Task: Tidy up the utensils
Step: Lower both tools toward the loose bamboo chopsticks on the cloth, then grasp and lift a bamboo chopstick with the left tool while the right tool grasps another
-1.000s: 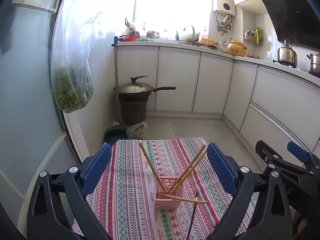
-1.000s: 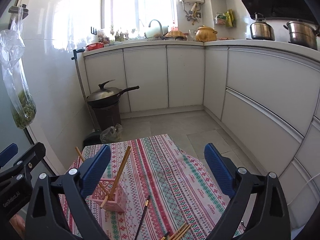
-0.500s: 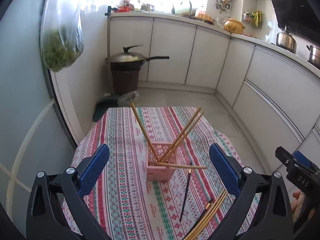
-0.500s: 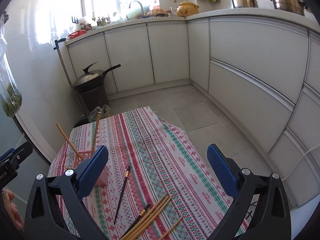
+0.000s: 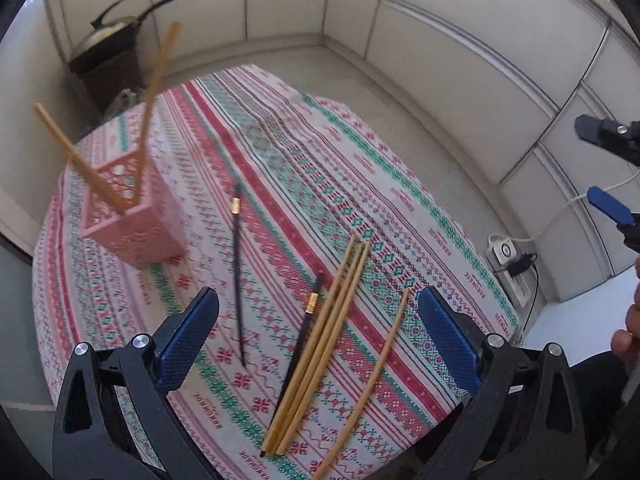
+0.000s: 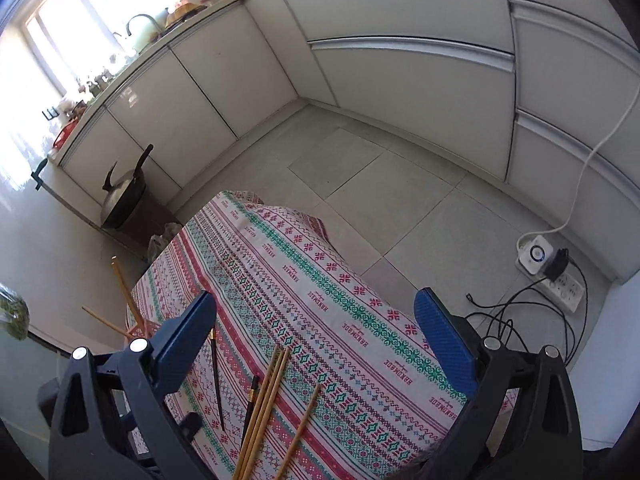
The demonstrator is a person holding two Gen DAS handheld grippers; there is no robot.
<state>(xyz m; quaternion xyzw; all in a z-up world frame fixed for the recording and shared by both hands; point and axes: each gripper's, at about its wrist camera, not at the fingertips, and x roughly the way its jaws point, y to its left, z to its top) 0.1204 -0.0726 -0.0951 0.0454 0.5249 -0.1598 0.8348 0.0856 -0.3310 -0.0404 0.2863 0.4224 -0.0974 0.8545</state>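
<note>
Hovering my left gripper (image 5: 318, 328), fingers wide and empty, lower centre over the chopsticks (image 5: 320, 344); I should pinch one mid-length, then drop it in the pink basket (image 5: 136, 220), upper left.

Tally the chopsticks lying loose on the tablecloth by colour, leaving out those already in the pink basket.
Black chopsticks: 2, one lying alone nearer the pink basket, one tucked against the bundle.
Wooden chopsticks: 4, three bundled together and one lying apart.
Total: 6 loose on the tablecloth.
</note>
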